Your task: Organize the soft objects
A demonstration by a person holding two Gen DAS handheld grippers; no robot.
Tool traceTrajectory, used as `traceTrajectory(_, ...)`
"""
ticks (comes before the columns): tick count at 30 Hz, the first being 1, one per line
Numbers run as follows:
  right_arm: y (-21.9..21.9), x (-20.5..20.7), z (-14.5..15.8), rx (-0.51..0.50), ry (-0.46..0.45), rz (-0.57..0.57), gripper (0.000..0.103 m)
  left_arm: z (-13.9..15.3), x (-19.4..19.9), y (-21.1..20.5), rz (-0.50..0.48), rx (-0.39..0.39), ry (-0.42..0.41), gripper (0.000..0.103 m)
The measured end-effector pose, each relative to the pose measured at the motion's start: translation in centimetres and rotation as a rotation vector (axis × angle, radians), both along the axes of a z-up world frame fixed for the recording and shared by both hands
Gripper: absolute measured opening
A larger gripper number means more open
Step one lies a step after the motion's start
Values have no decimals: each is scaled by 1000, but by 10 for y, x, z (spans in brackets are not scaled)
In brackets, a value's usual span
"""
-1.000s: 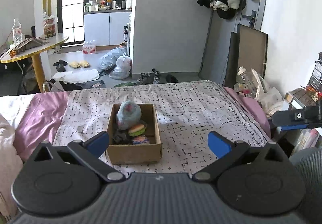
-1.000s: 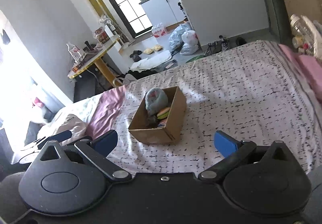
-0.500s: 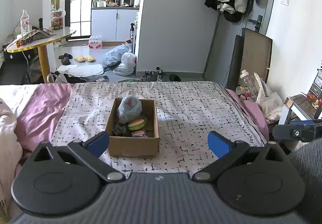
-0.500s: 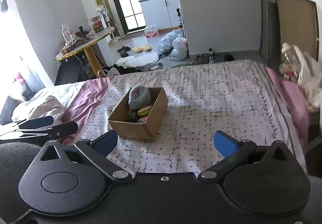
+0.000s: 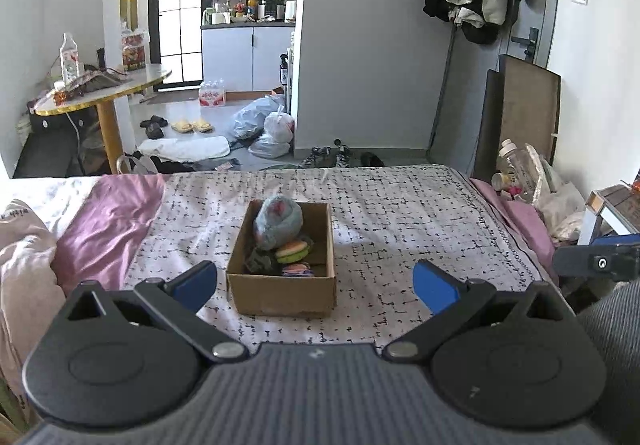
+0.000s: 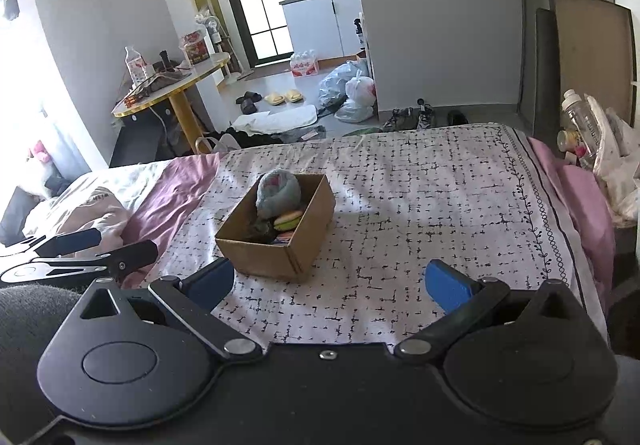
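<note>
bed [image 5: 400, 213], patterned sheet | cardboard box [image 5: 282, 295]: grey plush [image 5: 278, 219], burger toys [image 5: 292, 251] inside | left tongs [image 5: 314, 281] wide, empty | right tongs [image 6: 328, 283] wide, empty

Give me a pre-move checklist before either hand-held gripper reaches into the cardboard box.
1. Left hand-held gripper open and holding nothing: ok.
2. Right hand-held gripper open and holding nothing: ok.
3. Cardboard box upright on the bedspread, top open: ok.
4. Soft items reachable from above: grey plush sticks up past the rim, burger toy lies below it: ok.
5. Dark item in the near left corner, what it is: cannot tell.
6. Loose soft items on the bedspread outside the box: none seen; ok.
</note>
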State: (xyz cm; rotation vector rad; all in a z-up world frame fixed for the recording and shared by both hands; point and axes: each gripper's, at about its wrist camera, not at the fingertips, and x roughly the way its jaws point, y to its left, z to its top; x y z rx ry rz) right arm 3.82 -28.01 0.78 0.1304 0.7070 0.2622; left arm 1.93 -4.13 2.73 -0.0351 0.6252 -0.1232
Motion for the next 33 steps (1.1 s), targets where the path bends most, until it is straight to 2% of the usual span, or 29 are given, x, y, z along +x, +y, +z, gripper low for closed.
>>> traceTrajectory(7, 0, 1, -1, -2, 9, 3, 103, -2, 2, -6, 10, 28, 9, 103)
traceTrajectory(11, 1, 3, -2, -3, 13, 10, 103, -4, 3, -4, 2, 10, 22, 103)
traceTrajectory(33, 3, 6, -2, -15, 19, 18, 103, -3, 3, -8, 15, 39, 11, 103)
